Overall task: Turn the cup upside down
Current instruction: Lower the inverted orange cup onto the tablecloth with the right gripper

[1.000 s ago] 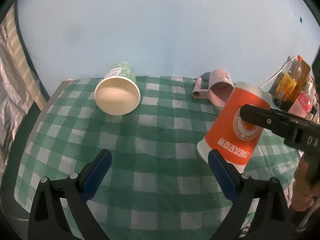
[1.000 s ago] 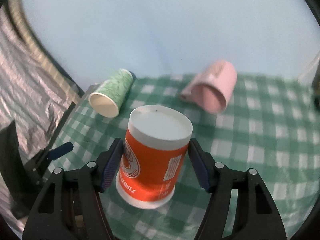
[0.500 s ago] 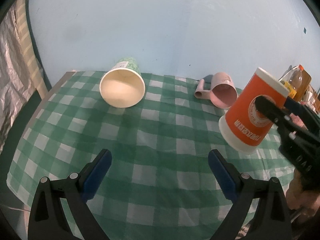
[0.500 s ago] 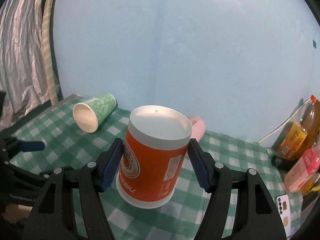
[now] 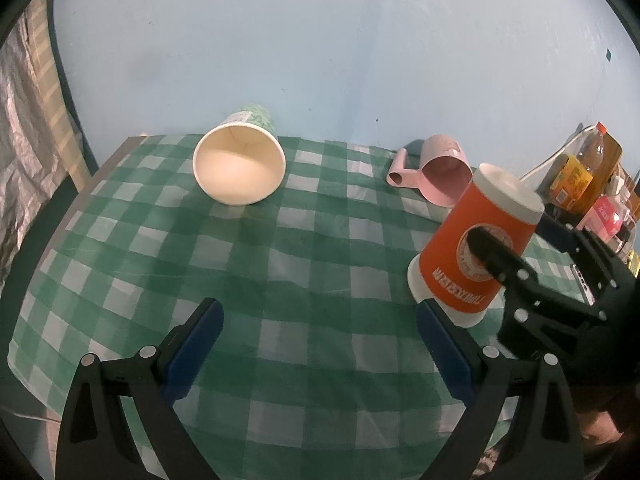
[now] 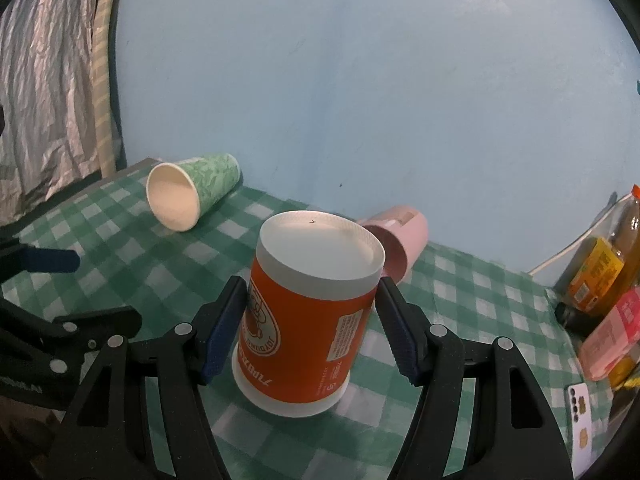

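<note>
An orange paper cup (image 6: 308, 312) stands upside down, its white base on top and its rim down on the green checked cloth (image 6: 120, 248). My right gripper (image 6: 310, 330) is shut on the cup's sides. The left wrist view shows the same cup (image 5: 472, 248) at the right, with the right gripper's black finger (image 5: 500, 264) across it. My left gripper (image 5: 320, 344) is open and empty over the cloth (image 5: 304, 280), left of the orange cup.
A green patterned paper cup (image 5: 240, 160) (image 6: 188, 192) lies on its side at the back left. A pink handled mug (image 5: 436, 172) (image 6: 396, 236) lies on its side behind the orange cup. Bottles (image 6: 604, 272) and a phone (image 6: 582, 412) sit at the right edge.
The orange cup was lifted off the cloth in the right gripper and has come back down, rim on the cloth. The left gripper drew back a little.
</note>
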A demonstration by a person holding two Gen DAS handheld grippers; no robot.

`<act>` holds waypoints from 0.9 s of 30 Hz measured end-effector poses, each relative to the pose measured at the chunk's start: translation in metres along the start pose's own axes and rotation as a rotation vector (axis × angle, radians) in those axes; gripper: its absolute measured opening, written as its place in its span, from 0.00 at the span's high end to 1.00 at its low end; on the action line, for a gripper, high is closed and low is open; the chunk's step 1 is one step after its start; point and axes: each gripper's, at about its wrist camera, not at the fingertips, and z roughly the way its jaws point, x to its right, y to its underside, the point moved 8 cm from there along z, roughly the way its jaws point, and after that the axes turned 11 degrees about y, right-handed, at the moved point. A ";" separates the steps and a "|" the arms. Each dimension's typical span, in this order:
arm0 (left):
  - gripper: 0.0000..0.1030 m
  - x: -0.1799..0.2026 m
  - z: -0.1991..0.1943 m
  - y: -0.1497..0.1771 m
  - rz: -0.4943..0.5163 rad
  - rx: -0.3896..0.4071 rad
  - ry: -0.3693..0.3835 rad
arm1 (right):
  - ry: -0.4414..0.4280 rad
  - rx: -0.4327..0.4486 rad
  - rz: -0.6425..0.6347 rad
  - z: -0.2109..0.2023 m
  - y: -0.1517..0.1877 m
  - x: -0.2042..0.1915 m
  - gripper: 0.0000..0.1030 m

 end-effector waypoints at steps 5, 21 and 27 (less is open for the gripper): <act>0.05 0.000 -0.001 0.001 -0.004 0.000 0.004 | -0.014 -0.016 0.000 0.002 0.007 -0.003 0.35; 0.05 0.017 -0.023 -0.002 0.038 0.062 0.035 | -0.062 -0.006 0.083 -0.022 -0.006 0.014 0.23; 0.00 0.030 -0.039 -0.006 0.062 0.116 0.049 | -0.049 0.049 0.138 -0.048 -0.025 0.029 0.19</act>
